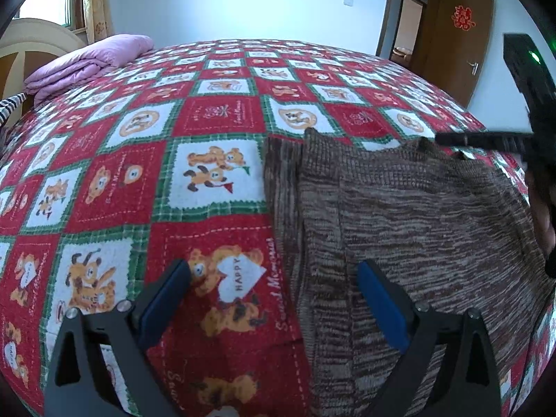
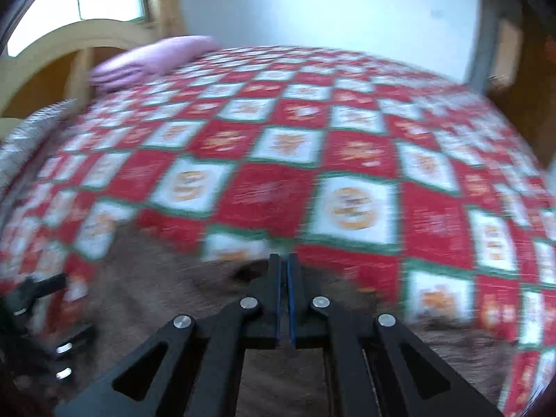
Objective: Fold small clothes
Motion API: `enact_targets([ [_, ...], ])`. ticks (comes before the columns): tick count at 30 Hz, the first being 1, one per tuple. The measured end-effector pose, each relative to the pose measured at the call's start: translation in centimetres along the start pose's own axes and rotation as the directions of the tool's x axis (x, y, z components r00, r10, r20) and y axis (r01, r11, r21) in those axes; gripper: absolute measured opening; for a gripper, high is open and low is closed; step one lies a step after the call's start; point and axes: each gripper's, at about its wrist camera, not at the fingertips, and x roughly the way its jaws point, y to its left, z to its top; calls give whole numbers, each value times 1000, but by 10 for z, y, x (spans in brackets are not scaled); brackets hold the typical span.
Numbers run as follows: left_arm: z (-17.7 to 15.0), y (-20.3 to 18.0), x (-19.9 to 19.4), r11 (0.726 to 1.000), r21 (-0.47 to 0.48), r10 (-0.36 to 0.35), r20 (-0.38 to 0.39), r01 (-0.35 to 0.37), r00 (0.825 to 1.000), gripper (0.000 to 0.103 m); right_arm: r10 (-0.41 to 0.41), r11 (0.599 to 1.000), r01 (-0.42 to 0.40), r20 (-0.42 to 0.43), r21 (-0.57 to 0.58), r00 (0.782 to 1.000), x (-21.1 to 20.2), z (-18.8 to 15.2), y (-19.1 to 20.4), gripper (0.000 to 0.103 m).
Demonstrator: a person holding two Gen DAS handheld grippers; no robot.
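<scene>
The left gripper [image 1: 274, 295] is released; the right gripper [image 2: 285, 278] clenches the brown sweater [image 1: 417, 226]; the bedspread [image 1: 139, 191] reads "HAPPY".

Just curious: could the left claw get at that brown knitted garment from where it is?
Probably yes. The left claw is open above the brown knitted garment's near edge, with nothing between them.

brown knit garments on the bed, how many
1: the brown knit garment lies on the checked bedspread, right of the open left gripper. Others may lie out of view.
</scene>
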Motion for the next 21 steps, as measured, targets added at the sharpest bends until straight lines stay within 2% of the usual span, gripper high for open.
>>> enact_targets([
  [1,0,0,0,1000,1,-3,1,3,1000,100,44,998,-46,-31,-52,999,2,-3,11,3],
  [2,0,0,0,1000,1,-3,1,3,1000,100,47,991,-53,-51,-120,998,4,-9,22,3],
  [4,0,0,0,1000,-2,-5,2,5,1000,100,-6,966,-13,-71,-259,997,13,-22,45,3],
  [6,0,1,0,1000,-6,-9,2,9,1000,100,-59,946,25,-97,-324,994,25,-32,56,3],
  [7,0,1,1,1000,-7,-10,2,10,1000,100,-87,939,54,-83,-340,993,27,-36,60,3],
  [9,0,1,1,1000,-6,-10,2,10,1000,100,-90,938,61,-70,-341,994,25,-36,66,3],
  [11,0,1,0,1000,-7,-10,2,10,1000,100,-8,926,-3,-27,-377,1000,10,-42,79,3],
  [12,0,2,1,1000,-7,-11,2,11,1000,100,-19,915,15,-5,-403,1000,5,-44,79,3],
  [13,0,2,0,1000,-8,-11,2,11,1000,101,-69,896,67,11,-439,998,6,-48,86,3],
  [14,0,2,0,1000,-8,-11,3,11,1000,101,-108,888,97,1,-450,994,12,-48,88,3],
  [15,0,1,1,1000,-7,-8,0,8,1000,101,-143,897,114,-36,-428,989,23,-49,82,3],
  [17,-1,-1,2,1000,10,12,-12,-12,1000,103,-104,932,84,-36,-354,994,29,-45,67,5],
  [19,-4,-6,3,999,36,33,-25,-32,999,103,-90,962,75,-48,-264,995,25,-41,56,15],
  [21,-7,-5,1,999,38,34,-26,-33,999,103,-90,967,73,-56,-244,994,14,-47,55,20],
])
